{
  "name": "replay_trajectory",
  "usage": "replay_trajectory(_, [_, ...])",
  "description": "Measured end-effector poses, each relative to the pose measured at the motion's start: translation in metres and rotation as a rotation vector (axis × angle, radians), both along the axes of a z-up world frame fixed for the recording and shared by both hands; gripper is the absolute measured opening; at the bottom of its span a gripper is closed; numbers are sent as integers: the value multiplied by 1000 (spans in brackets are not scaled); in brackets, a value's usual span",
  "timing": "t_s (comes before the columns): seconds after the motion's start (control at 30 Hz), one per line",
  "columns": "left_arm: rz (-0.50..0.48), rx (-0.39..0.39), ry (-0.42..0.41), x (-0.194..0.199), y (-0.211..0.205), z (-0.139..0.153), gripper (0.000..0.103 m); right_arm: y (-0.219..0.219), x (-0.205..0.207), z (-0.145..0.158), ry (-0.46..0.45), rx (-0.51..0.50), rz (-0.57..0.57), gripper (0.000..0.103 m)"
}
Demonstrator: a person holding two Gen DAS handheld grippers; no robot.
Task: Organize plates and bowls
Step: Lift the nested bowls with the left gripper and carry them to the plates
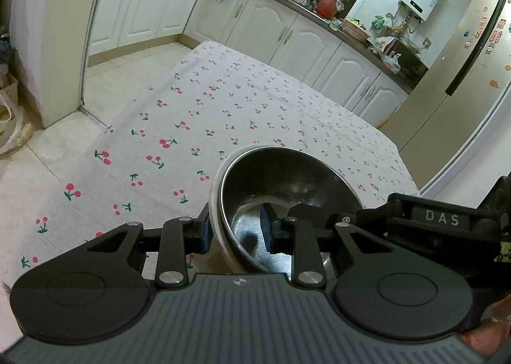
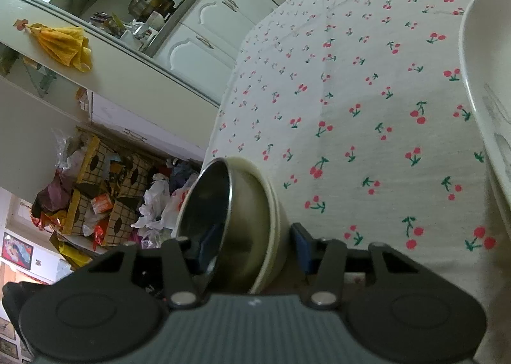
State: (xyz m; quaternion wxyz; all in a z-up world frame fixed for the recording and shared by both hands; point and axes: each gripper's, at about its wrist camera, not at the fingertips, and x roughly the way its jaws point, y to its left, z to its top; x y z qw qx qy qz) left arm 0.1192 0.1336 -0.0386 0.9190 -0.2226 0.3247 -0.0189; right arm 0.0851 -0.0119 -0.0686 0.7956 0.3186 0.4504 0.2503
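A steel bowl point(image 1: 287, 178) sits nested in a cream bowl point(image 1: 214, 191), held just above the cherry-print tablecloth point(image 1: 191, 114). My left gripper point(image 1: 236, 231) is shut on their near wall, one blue pad outside the cream shell and one inside the steel. In the right wrist view the same nested pair appears tilted, steel bowl point(image 2: 207, 204) inside cream bowl point(image 2: 278, 220). My right gripper point(image 2: 252, 249) is shut across both walls. Its black frame point(image 1: 431, 220) reaches in from the right in the left wrist view.
A large white plate point(image 2: 482, 76) lies on the tablecloth point(image 2: 351, 92) at the right. White kitchen cabinets point(image 1: 287, 34) and a fridge point(image 1: 453, 82) stand beyond the table. Bags and baskets of clutter point(image 2: 105, 191) sit on the floor off the table's edge.
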Motion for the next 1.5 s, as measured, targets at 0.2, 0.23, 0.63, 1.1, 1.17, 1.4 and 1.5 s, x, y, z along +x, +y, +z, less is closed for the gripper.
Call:
replay_trajectory(0.2, [5, 9, -20, 1, -2, 6, 30, -4, -4, 7, -21, 15, -2, 48])
replay_trajectory(0.23, [6, 11, -22, 1, -3, 7, 30, -5, -5, 8, -23, 17, -2, 48])
replay_trajectory(0.63, [-14, 29, -72, 7, -14, 20, 30, -20, -16, 28, -54, 46, -15, 48])
replay_trajectory(1.1, [-121, 30, -126, 26, -47, 30, 30, -71, -41, 50, -105, 72, -79, 47])
replay_trajectory(1.17, [-148, 28, -130, 31, -55, 31, 30, -82, -46, 52, -111, 75, -99, 47])
replay_trajectory(1.4, [-240, 22, -143, 52, -79, 31, 30, -124, -63, 58, -133, 72, -184, 47])
replay_trajectory(1.5, [-273, 18, -144, 60, -89, 30, 30, -142, -69, 60, -146, 74, -226, 47])
